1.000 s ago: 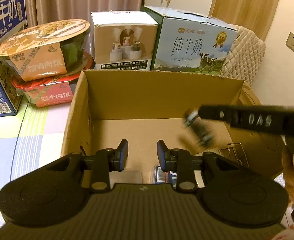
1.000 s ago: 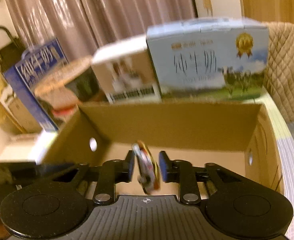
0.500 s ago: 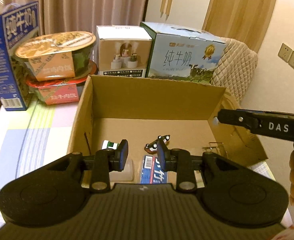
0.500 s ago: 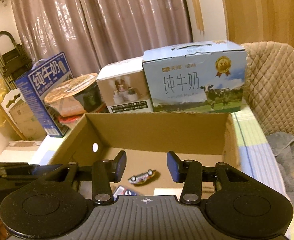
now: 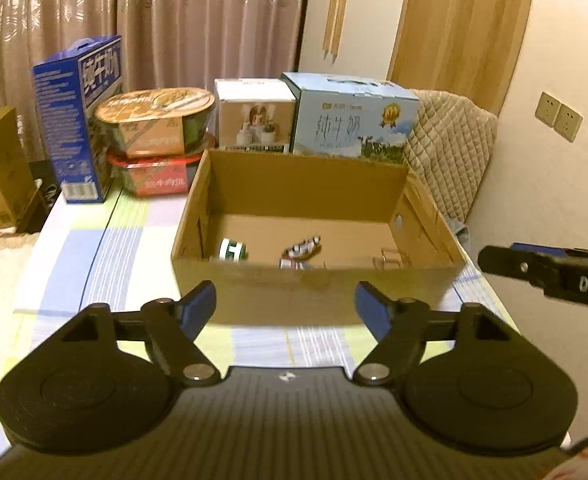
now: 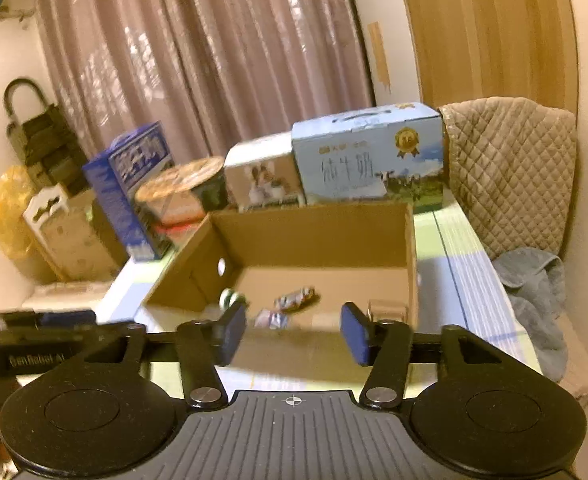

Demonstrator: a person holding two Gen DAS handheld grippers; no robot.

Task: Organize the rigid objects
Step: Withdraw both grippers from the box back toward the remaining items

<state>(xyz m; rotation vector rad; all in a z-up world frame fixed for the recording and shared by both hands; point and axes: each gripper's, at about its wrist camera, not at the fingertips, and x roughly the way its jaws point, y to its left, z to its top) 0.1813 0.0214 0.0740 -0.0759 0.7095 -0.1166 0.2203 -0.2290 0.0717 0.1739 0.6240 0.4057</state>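
An open cardboard box (image 5: 314,292) (image 6: 410,248) stands on the checked tablecloth. Inside lie a green-and-white roll (image 5: 233,249) (image 6: 229,298), a small toy car (image 5: 302,248) (image 6: 296,298), a blue-and-white packet (image 5: 294,265) (image 6: 271,318) and a clear item (image 5: 392,258) (image 6: 388,308) at the right. My left gripper (image 5: 285,306) hangs before the box's near wall, jaws opening, nothing between them. My right gripper (image 6: 293,332) is also back from the box, jaws opening and empty. Each gripper shows at the edge of the other's view.
Behind the box stand a blue milk carton (image 5: 79,120), two stacked bowl meals (image 5: 155,128), a white product box (image 5: 255,118) and a light-blue milk case (image 5: 352,118). A quilted chair back (image 5: 450,152) and grey cloth (image 6: 534,296) are at the right, a wall beyond.
Both grippers pulled back and up out of the box. The right gripper let go of the toy car, which now lies on the box floor. Both pairs of jaws have widened.
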